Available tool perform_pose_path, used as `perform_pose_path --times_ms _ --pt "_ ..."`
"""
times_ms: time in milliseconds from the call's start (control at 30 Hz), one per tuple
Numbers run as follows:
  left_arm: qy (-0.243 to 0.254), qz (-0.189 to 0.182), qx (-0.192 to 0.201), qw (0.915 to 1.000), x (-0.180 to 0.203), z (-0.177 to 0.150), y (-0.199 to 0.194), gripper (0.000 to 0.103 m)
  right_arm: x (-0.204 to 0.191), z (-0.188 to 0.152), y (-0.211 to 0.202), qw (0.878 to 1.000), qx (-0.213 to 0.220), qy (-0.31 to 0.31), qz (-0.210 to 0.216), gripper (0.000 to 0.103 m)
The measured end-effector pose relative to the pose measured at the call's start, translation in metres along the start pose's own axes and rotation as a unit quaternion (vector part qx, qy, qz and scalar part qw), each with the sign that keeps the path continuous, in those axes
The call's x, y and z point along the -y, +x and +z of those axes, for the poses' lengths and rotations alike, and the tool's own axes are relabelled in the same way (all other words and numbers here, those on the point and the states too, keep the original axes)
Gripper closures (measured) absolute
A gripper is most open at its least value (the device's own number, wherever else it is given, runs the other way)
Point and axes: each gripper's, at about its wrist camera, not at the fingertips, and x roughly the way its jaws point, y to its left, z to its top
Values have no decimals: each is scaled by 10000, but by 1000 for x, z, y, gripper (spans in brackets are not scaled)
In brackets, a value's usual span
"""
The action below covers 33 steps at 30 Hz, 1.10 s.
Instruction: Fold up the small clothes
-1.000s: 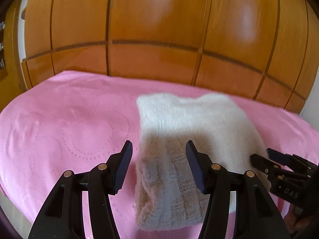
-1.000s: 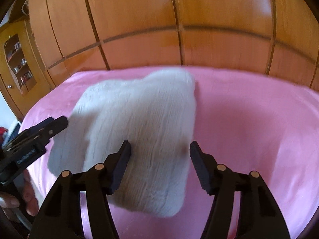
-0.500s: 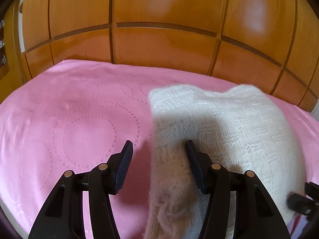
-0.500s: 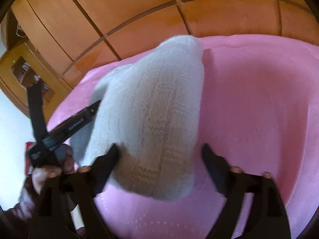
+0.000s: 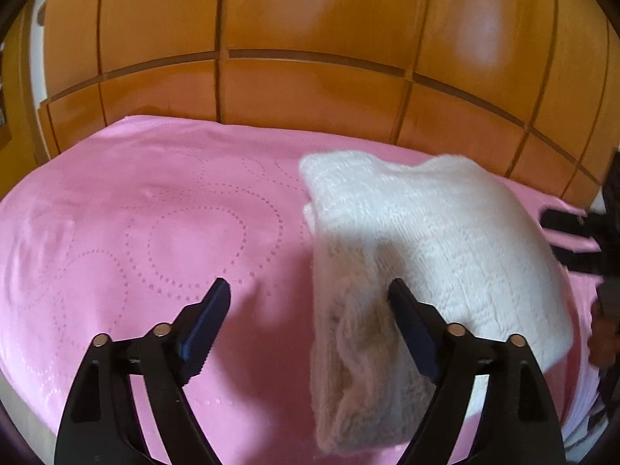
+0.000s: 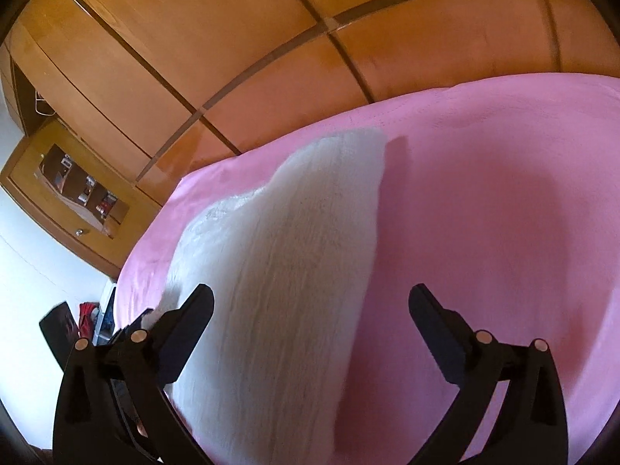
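A folded white knit garment (image 5: 418, 248) lies on the pink bedspread (image 5: 155, 232). My left gripper (image 5: 310, 314) is open, low over the bed, with its right finger against the garment's near left edge and its left finger over bare pink cloth. In the right wrist view the garment (image 6: 294, 279) runs from the near edge toward the headboard. My right gripper (image 6: 310, 321) is open and tilted, its jaws wide, with the left finger over the garment and the right finger over the bedspread (image 6: 503, 213). The right gripper also shows at the far right of the left wrist view (image 5: 573, 236).
A glossy wooden headboard (image 5: 310, 77) lines the far side of the bed. A wooden cabinet (image 6: 69, 190) with small items stands at the left, beside a white wall. The bed's near left edge (image 5: 23, 399) drops away. Dark and red things (image 6: 85, 314) lie on the floor.
My left gripper has shifted left, so the garment now sits by its right finger. My right gripper has tilted and pulled back toward the garment's near end. Both stay open.
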Motion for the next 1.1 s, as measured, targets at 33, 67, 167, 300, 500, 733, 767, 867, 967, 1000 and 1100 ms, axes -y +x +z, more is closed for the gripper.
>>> perform_pose_path --times_ms 33,67,167,300,500,733,767,867,967,1000,1100 --pt "-8 -84 -47 10000 -1 -1 2 20 1 5 6 10000 -50 -10 24 2" --pt "-55 -175 -92 9998 -2 -1 3 20 1 8 10 9999 -97 -24 40 2" --pt "-213 -351 -158 9990 -8 -3 6 19 4 13 27 9994 -326 -51 104 2" --pt "-255 -454 -206 9984 -13 -7 10 14 7 13 41 9981 -523 -153 274 2" --pt "-895 -1178 -483 9878 -30 -18 20 14 14 16 58 9949 -736 -9 688 2" --pt "-1647 -2278 -619 9577 -49 -28 41 45 -4 15 77 9920 -898 -112 880 24" --pt "-1707 -2521 -655 9503 -49 -28 44 52 -8 13 74 9934 -822 -142 793 29" --pt "-1685 -2851 -709 9409 -42 -28 46 62 -19 6 52 9968 -482 -275 573 42" --pt "-1526 -2963 -677 9404 -30 -22 40 65 -27 -3 24 9975 -189 -404 543 48" --pt "-1437 -3031 -662 9397 -22 -18 37 65 -28 -6 14 9975 -99 -427 546 48" --pt "-1113 -3273 -685 9358 13 -4 36 68 -21 -9 -29 9974 297 -458 465 49"
